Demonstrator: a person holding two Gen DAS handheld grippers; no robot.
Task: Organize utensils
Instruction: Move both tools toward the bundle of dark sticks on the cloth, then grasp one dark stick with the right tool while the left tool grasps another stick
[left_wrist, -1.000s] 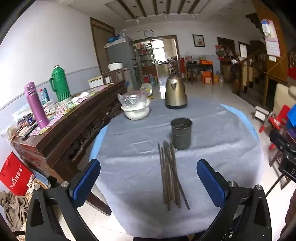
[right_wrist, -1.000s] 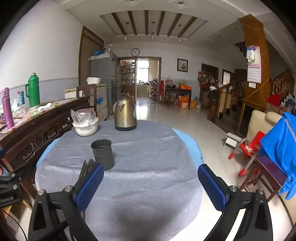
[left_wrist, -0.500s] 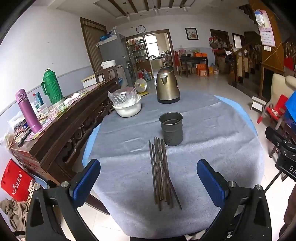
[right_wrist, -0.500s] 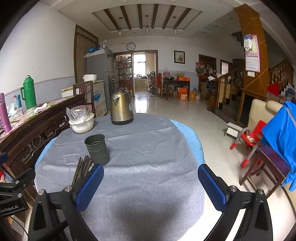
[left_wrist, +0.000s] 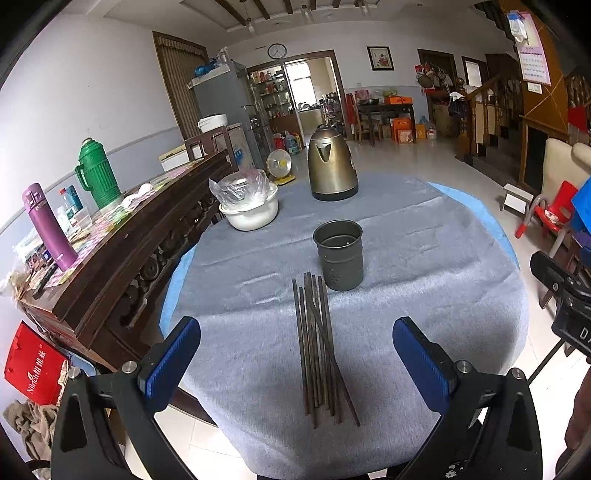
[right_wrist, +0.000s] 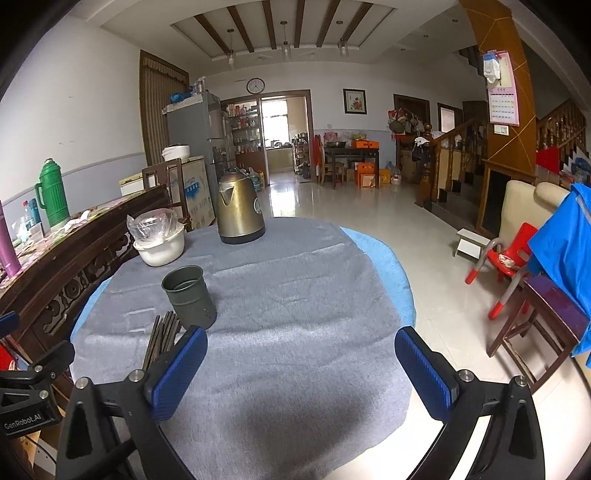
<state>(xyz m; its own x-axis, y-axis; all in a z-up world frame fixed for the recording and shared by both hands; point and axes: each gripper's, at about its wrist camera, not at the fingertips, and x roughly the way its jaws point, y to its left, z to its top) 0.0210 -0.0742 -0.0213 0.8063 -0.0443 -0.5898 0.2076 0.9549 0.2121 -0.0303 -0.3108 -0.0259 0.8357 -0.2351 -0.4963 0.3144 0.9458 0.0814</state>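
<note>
Several dark chopsticks (left_wrist: 317, 347) lie in a loose bundle on the grey tablecloth (left_wrist: 424, 280), pointing away from me. Just beyond their far ends stands an empty dark metal holder cup (left_wrist: 339, 254). My left gripper (left_wrist: 295, 358) is open above the near table edge, its blue pads either side of the bundle, not touching it. In the right wrist view the cup (right_wrist: 189, 296) and chopsticks (right_wrist: 162, 336) sit at the left, the sticks partly hidden by a pad. My right gripper (right_wrist: 301, 369) is open over bare cloth, holding nothing.
A brass-coloured kettle (left_wrist: 332, 168) and a white bowl with a plastic bag (left_wrist: 248, 205) stand at the far side of the table. A dark wooden sideboard (left_wrist: 122, 236) with flasks runs along the left. Chairs (right_wrist: 506, 258) stand on the tiled floor to the right.
Both grippers have drifted a little, so the chopsticks and cup shifted slightly left in the left view. Both stay open; nothing on the table has moved.
</note>
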